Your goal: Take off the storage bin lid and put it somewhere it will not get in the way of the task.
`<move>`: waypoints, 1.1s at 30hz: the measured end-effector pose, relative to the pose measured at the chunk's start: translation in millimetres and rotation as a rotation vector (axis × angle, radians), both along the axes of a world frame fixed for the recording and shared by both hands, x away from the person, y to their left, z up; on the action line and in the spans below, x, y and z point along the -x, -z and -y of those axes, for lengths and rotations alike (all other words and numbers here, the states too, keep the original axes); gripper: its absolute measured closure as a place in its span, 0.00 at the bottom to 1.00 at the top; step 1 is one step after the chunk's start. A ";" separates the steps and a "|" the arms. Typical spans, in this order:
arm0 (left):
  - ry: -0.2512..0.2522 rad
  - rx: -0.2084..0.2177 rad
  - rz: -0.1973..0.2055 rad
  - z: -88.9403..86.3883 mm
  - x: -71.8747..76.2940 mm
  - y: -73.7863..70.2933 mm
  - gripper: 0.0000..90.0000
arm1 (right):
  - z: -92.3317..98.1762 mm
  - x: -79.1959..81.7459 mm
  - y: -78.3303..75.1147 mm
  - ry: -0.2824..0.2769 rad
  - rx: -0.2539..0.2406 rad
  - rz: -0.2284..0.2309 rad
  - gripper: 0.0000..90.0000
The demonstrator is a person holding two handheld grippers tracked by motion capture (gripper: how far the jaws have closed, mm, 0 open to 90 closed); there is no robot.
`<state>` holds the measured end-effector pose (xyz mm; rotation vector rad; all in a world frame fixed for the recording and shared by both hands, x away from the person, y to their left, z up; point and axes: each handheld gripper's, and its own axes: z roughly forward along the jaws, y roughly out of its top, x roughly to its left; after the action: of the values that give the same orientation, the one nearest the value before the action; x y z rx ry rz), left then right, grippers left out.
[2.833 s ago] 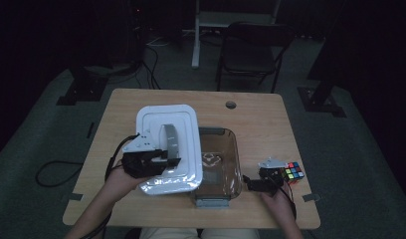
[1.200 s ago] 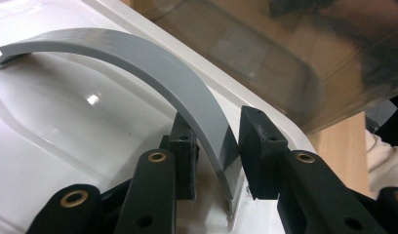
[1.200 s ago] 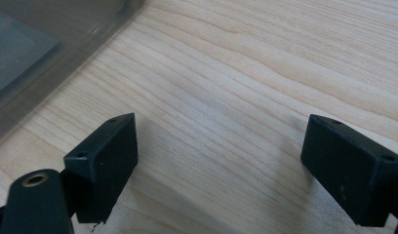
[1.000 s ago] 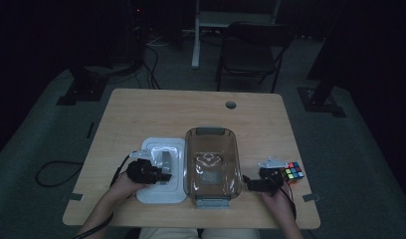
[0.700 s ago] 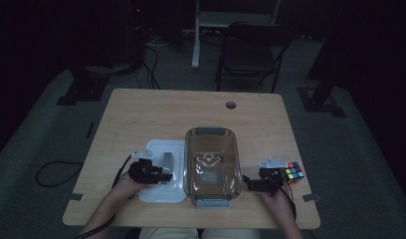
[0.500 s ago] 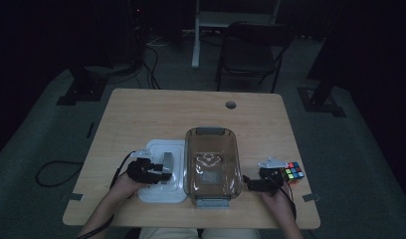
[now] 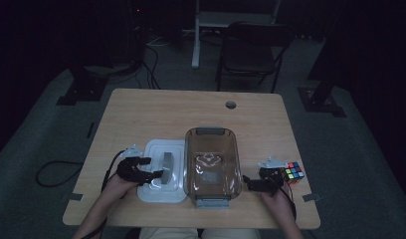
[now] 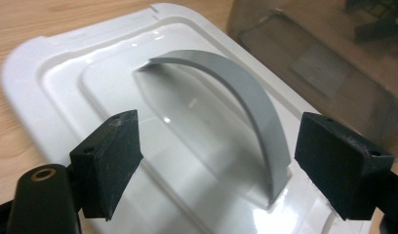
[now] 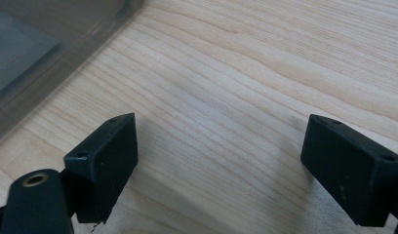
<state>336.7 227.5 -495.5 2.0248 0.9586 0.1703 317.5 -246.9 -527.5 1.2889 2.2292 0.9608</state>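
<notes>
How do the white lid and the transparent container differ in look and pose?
The white lid is opaque and glossy; the transparent container is brownish and see-through. The lid lies flat and shallow, with a grey arched handle on top, while the container stands deeper, open side up. The lid lies left of the container. Both are rounded rectangles resting on the wooden table.

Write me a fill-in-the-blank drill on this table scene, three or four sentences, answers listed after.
1. The white lid lies flat on the table to the ____ of the clear tub in the high view.
2. The lid's arched handle is ____ in colour.
3. The left tool has just been opening, and its jaws now stand ____ around the handle without pressing it.
4. The colourful puzzle cube sits beside the ____ tool.

Answers: left; grey; open; right
</notes>
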 end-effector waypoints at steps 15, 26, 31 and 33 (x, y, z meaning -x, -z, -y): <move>-0.250 -0.091 0.064 -21.6 15.5 -3.8 0.01 | 0.0 0.0 0.0 0.000 0.000 0.000 0.15; -0.444 -0.163 0.055 -41.7 24.3 6.4 0.01 | 0.0 0.0 0.0 0.000 0.001 0.000 0.15; -0.546 -0.195 0.053 -52.6 24.9 9.1 0.01 | 0.0 0.0 0.0 0.000 0.000 0.000 0.15; -0.599 -0.223 0.044 -58.2 24.3 11.6 0.01 | 0.0 0.0 0.0 0.000 0.000 0.000 0.15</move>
<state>312.3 285.8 -507.1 1.8600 1.5517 0.6654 317.5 -247.0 -527.5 1.2888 2.2291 0.9607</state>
